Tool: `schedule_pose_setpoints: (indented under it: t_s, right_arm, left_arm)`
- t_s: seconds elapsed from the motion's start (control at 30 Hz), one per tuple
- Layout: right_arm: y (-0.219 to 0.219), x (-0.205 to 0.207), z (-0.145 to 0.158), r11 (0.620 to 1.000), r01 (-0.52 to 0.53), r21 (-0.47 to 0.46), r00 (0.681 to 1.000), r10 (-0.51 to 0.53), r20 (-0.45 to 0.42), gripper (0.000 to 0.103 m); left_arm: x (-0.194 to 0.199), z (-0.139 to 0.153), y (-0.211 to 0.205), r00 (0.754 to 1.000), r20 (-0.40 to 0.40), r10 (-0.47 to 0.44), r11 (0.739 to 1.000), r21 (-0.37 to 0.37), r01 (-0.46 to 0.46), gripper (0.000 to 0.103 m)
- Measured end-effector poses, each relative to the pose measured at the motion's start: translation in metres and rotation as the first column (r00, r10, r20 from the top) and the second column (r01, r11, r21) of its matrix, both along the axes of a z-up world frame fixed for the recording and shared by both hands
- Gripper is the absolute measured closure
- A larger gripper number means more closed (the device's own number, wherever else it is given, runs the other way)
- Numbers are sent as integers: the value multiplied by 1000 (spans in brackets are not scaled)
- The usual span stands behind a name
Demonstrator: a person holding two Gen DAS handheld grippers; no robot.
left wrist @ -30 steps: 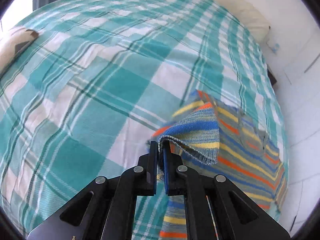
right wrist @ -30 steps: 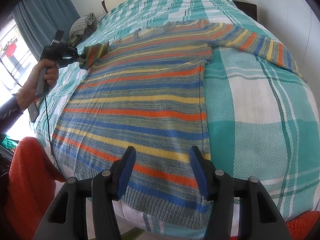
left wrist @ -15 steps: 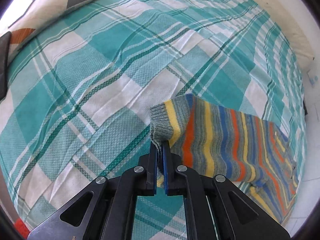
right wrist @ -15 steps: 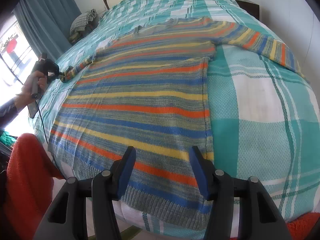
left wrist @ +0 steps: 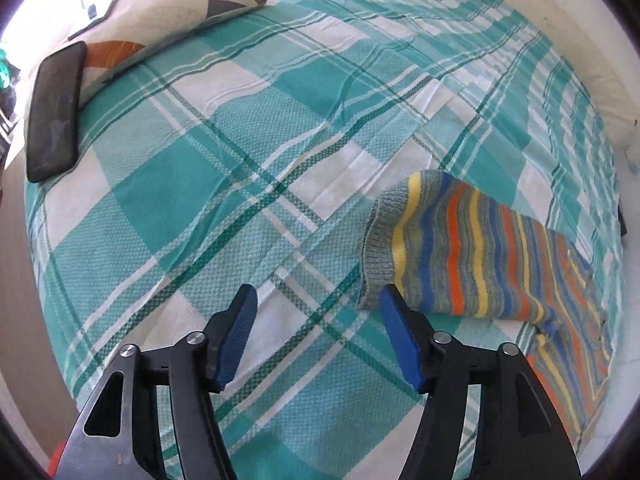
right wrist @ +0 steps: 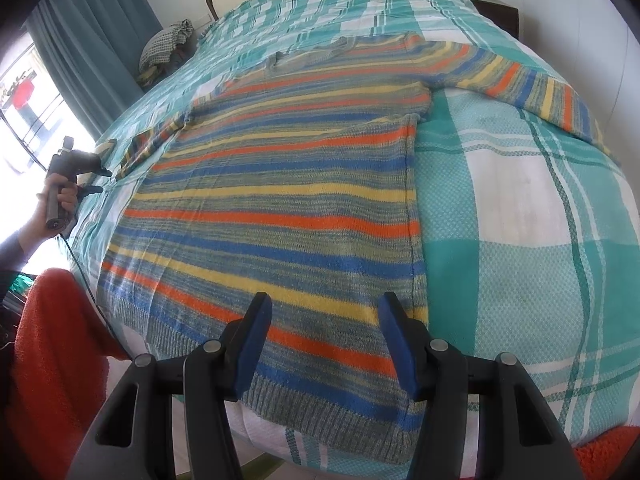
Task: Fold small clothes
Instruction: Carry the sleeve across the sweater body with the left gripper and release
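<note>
A striped knit sweater (right wrist: 288, 200) in grey, blue, orange and yellow lies flat on the plaid bed, its hem toward me. In the left wrist view its left sleeve (left wrist: 472, 252) lies stretched out on the bedspread, cuff just beyond my right fingertip. My left gripper (left wrist: 316, 304) has its jaws opening, with only bedspread between them; the cuff lies free. That gripper (right wrist: 90, 174) also shows small at the far left of the right wrist view, held by a hand. My right gripper (right wrist: 324, 312) hovers open above the sweater's hem, holding nothing.
A teal and white plaid bedspread (left wrist: 224, 184) covers the bed. A patterned pillow (left wrist: 168, 16) and a dark phone (left wrist: 54, 112) lie at its far left edge. Orange fabric (right wrist: 56, 344) lies lower left, a checked bundle (right wrist: 164, 48) by the curtain, white walls at the right.
My left gripper pulled the sleeve cuff outward across the bed, laid it flat, then let go as its jaws spread apart. The right gripper has not moved.
</note>
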State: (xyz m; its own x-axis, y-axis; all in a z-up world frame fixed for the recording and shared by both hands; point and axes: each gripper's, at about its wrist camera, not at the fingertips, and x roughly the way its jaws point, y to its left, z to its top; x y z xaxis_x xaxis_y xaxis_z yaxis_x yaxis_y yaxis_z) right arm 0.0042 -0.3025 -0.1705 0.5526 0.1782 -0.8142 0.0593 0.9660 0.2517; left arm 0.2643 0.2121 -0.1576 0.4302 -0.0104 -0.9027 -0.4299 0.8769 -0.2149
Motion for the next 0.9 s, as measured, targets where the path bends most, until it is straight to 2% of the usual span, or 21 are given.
schedule_pose_setpoints:
  t_s: [0.03,0.1,0.17,0.23,0.37,0.5,0.6,0.67,0.77,0.83,0.9]
  right_arm:
    - [-2,-2,5,1000,8,-2,1000,-8,23,47]
    - [-8,-9,17,999,49,-17,995,-47,88,47]
    - [-19,-15,28,993,117,-31,983,-111,146,37]
    - [-31,-19,33,982,188,-17,968,-182,173,35]
    - [-50,-22,32,960,278,25,948,-278,153,35]
    - [-47,-22,34,959,283,1,947,-280,160,35]
    - [-38,-19,30,966,256,-26,957,-250,146,35]
    - [-33,-17,27,971,235,-39,964,-227,139,35]
    - [-30,-16,23,976,212,-49,970,-205,128,35]
    - [-30,-15,21,978,205,-44,973,-199,118,35]
    - [-32,-14,19,978,205,-35,974,-200,108,35]
  left_arm:
    - [-10,0,-9,999,14,-30,1000,-8,30,23]
    - [-27,-3,-32,993,28,-113,993,-21,113,22]
    - [-42,-11,-57,978,24,-208,978,-28,209,22]
    - [-56,-18,-80,960,16,-280,960,-15,281,22]
    - [-64,-15,-111,907,45,-419,908,-11,420,22]
    - [-40,4,-129,852,152,-501,849,-104,518,22]
    - [-10,7,-143,847,172,-502,839,-141,526,24]
    - [12,2,-152,857,149,-493,845,-153,513,27]
    - [41,-9,-167,868,108,-484,854,-159,495,42]
    - [53,-16,-180,859,87,-504,847,-143,512,54]
    - [63,-20,-193,854,73,-516,850,-85,520,55]
